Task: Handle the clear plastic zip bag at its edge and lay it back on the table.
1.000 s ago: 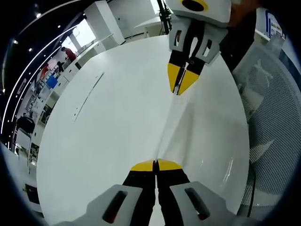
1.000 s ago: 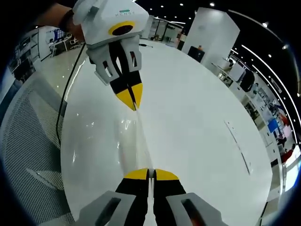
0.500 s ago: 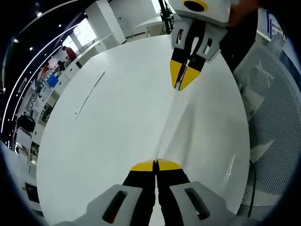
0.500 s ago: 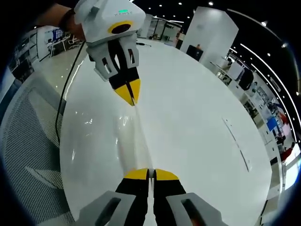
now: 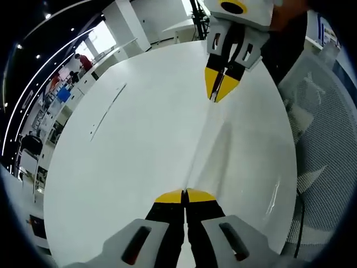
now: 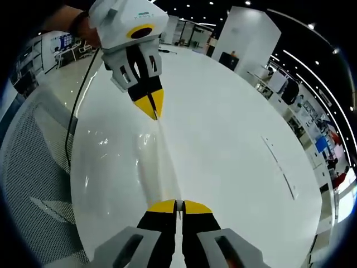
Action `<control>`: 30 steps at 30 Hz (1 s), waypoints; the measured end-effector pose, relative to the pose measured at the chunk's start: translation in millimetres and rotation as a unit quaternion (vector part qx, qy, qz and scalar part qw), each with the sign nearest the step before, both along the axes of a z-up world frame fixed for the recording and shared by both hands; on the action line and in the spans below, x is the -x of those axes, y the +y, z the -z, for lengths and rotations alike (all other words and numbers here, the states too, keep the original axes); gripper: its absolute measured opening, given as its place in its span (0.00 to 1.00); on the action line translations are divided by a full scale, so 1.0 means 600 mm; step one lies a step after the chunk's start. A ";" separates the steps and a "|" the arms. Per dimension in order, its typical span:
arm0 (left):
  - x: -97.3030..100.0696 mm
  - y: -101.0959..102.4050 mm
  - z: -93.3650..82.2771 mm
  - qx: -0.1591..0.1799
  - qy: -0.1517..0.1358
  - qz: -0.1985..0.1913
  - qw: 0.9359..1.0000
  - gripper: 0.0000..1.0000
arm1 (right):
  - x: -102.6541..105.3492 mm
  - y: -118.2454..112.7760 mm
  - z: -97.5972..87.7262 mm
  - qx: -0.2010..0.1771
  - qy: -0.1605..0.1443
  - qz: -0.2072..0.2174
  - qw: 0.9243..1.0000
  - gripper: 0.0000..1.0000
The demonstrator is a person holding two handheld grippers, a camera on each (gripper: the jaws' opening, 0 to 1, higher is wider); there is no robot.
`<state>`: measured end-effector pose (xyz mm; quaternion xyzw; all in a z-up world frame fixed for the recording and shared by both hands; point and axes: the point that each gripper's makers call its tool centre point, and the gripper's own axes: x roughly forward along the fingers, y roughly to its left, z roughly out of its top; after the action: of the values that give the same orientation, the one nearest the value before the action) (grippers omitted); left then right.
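A clear plastic zip bag (image 5: 215, 145) is stretched taut between my two grippers above the white round table (image 5: 134, 145), its top edge a thin straight line. My left gripper (image 5: 184, 195) is shut on one end of that edge. My right gripper (image 5: 216, 99), reaching in from the far side, is shut on the other end. In the right gripper view the bag (image 6: 153, 162) hangs below the same edge, between my right gripper (image 6: 179, 206) at the bottom and my left gripper (image 6: 153, 115) at the top. Its film shows only as faint glints.
A thin slot or strip (image 5: 109, 110) runs across the table to the left. A mesh office chair (image 5: 321, 145) stands beside the table's right edge, seen as the chair (image 6: 33, 162) in the right gripper view. A black cable (image 6: 75, 120) hangs from a gripper. Desks and people are far behind.
The two grippers have drawn slightly farther apart, each looking smaller and higher in the other's view. The bag's edge has stretched longer and stayed taut. Both stay shut.
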<state>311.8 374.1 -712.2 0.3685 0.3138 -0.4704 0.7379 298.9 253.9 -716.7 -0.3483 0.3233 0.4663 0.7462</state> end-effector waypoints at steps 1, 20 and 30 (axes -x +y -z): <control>0.001 0.000 0.000 0.002 0.002 -0.002 1.000 0.00 | -0.001 -0.001 0.002 -0.002 0.001 0.002 1.000 0.00; 0.012 -0.013 -0.006 -0.006 -0.020 0.015 1.000 0.00 | -0.012 0.012 -0.047 -0.075 0.006 0.044 0.996 0.08; 0.018 -0.028 -0.010 -0.007 -0.034 0.034 0.999 0.00 | -0.029 0.062 -0.073 -0.104 -0.004 0.019 0.994 0.10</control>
<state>300.7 357.1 -706.2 0.3997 0.2789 -0.4800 0.7294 316.1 291.0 -673.0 -0.2642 0.2765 0.4823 0.7881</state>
